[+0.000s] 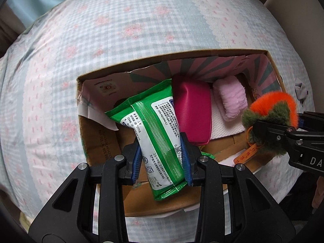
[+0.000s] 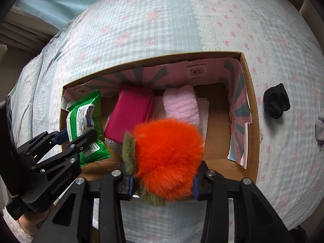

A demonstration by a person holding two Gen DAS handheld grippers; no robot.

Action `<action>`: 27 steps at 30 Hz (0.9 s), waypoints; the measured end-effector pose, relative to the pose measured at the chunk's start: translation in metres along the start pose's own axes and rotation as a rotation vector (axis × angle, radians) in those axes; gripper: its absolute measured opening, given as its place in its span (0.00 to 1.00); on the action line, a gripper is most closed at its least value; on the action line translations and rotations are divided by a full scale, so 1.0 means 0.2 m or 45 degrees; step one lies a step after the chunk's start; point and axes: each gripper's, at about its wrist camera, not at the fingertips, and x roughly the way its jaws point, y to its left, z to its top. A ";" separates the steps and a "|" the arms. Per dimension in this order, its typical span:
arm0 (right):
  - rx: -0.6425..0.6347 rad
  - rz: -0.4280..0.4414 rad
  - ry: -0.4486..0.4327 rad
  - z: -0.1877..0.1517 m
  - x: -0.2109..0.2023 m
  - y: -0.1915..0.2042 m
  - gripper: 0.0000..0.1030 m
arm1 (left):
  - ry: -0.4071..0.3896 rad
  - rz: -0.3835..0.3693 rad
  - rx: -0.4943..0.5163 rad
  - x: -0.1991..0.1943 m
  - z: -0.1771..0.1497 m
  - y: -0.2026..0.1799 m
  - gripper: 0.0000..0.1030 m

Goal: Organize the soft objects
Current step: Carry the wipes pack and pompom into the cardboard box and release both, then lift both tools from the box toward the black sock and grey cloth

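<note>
My left gripper (image 1: 162,156) is shut on a green wet-wipes pack (image 1: 160,133) and holds it tilted over the left part of an open cardboard box (image 1: 97,141). The pack also shows in the right wrist view (image 2: 85,121). My right gripper (image 2: 162,184) is shut on a fluffy orange plush fruit with green leaves (image 2: 168,154), above the box's near edge (image 2: 252,121). From the left wrist view the plush (image 1: 271,109) hangs at the box's right side with an orange tag (image 1: 247,154). Inside the box lie a magenta pouch (image 2: 129,115) and a pink fuzzy roll (image 2: 182,105).
The box sits on a bed with a blue-checked, pink-flowered cover (image 2: 162,24). A black sock (image 2: 276,103) and a grey cloth (image 2: 321,129) lie on the cover right of the box. A glittery item (image 2: 113,144) peeks from under the pouch. The box's right part shows bare cardboard floor (image 2: 216,125).
</note>
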 end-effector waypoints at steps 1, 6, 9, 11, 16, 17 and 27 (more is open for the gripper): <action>0.000 0.006 0.007 0.01 0.00 0.00 0.37 | 0.002 0.005 0.013 0.00 0.00 -0.01 0.29; 0.009 0.017 0.006 0.05 0.01 -0.01 0.44 | -0.003 0.013 0.040 0.00 0.00 -0.03 0.68; 0.025 -0.004 -0.026 0.08 0.00 -0.03 0.88 | -0.026 -0.037 0.059 -0.02 -0.01 -0.06 1.00; 0.035 0.009 -0.041 0.09 -0.01 -0.06 1.00 | -0.016 -0.047 0.075 -0.02 -0.04 -0.09 1.00; 0.047 0.007 -0.045 0.08 -0.03 -0.09 1.00 | -0.006 -0.047 0.075 -0.04 -0.09 -0.13 1.00; 0.049 0.012 -0.048 0.08 -0.04 -0.10 1.00 | -0.010 -0.045 0.071 -0.04 -0.10 -0.14 1.00; 0.031 0.039 -0.126 -0.03 -0.21 -0.05 1.00 | -0.101 -0.032 0.041 -0.25 -0.14 -0.13 1.00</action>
